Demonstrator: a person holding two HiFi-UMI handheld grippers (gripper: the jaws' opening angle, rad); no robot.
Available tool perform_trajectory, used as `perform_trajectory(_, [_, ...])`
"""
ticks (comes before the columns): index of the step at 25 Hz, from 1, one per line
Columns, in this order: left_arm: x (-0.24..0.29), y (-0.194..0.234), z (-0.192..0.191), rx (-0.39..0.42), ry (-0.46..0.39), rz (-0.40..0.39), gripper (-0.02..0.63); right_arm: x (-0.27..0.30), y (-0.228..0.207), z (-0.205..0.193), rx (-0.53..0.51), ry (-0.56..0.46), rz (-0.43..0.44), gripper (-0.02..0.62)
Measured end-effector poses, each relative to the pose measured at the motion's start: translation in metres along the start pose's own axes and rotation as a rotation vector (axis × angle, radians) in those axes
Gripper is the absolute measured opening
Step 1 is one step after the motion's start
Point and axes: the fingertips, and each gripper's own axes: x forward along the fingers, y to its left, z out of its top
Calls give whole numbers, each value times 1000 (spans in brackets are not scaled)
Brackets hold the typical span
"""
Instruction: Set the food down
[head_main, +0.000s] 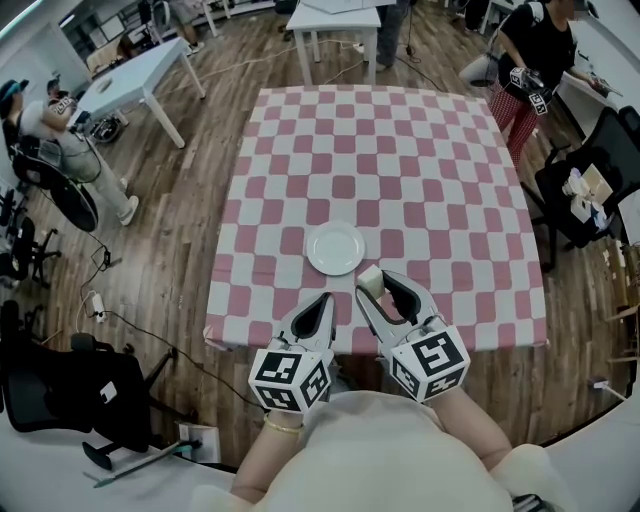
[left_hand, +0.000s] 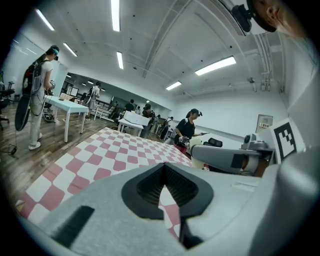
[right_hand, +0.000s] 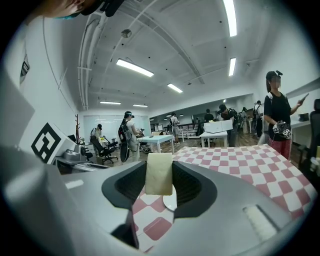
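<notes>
A pale cream piece of food (head_main: 371, 281) (right_hand: 159, 173) is clamped between the jaws of my right gripper (head_main: 382, 287) (right_hand: 160, 176), held just above the table's near edge. A white empty plate (head_main: 335, 248) (right_hand: 170, 201) lies on the pink-and-white checked tablecloth (head_main: 400, 170), a short way ahead and left of the food. My left gripper (head_main: 322, 309) (left_hand: 165, 186) hovers beside the right one at the near table edge, jaws shut with nothing between them.
Wooden floor surrounds the table. White tables (head_main: 140, 75) stand at the far left and far middle. People stand at far left (head_main: 60, 135) and far right (head_main: 535, 60). Black chairs (head_main: 590, 170) sit at the right, and another (head_main: 70, 390) at the near left.
</notes>
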Motion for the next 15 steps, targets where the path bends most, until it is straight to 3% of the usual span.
perform_trajectory(15, [19, 51, 23, 11, 19, -31, 0, 57, 2, 11, -7, 3, -24, 169])
